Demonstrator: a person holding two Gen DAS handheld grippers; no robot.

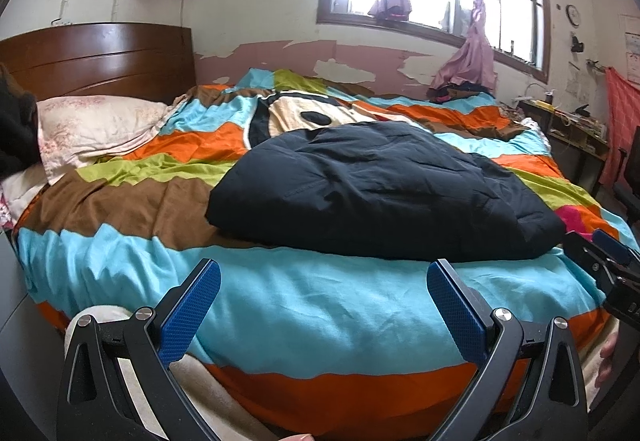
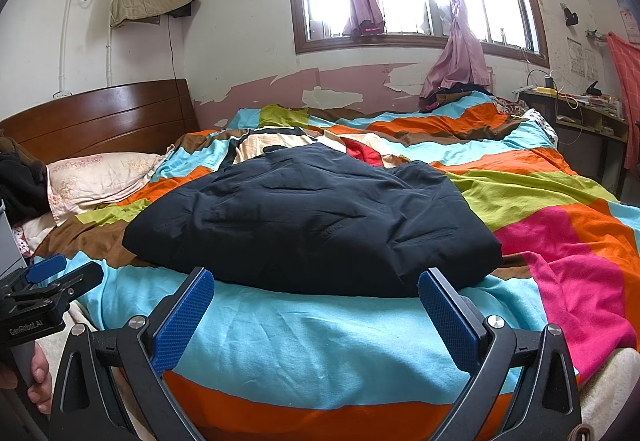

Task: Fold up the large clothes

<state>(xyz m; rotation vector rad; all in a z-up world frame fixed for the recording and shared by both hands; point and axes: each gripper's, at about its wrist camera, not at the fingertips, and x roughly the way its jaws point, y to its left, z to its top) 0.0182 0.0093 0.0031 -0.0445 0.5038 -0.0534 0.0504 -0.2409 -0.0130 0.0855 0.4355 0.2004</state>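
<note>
At the left end of the bed, a pale pillow [image 1: 92,129] leans by the wooden headboard [image 1: 100,57]. The left gripper [image 1: 324,305] hovers over the near edge of the bed, above the turquoise band of the striped bedspread [image 1: 300,305], its jaws spread wide and empty. Just beyond it lies the dark garment [image 1: 372,185], a puffy navy piece that looks like a padded coat already doubled over into a thick bundle (which end is collar and which is hem I cannot tell). It sits on the near half of the bed, roughly midway between the left and right edges. Its long axis seems to run left to right, roughly along the near edge, with the right end closer to that edge. The right gripper [image 2: 316,309] waits near the bundle's right near corner, jaws likewise wide apart and holding nothing.

What could go wrong, in my judgement: the padding is springy, so a fold may puff back open once let go; a shallow pinch may catch only the top layer and peel the bundle apart; and jaws dipping too low could snag the bedspread along with the coat.
</note>
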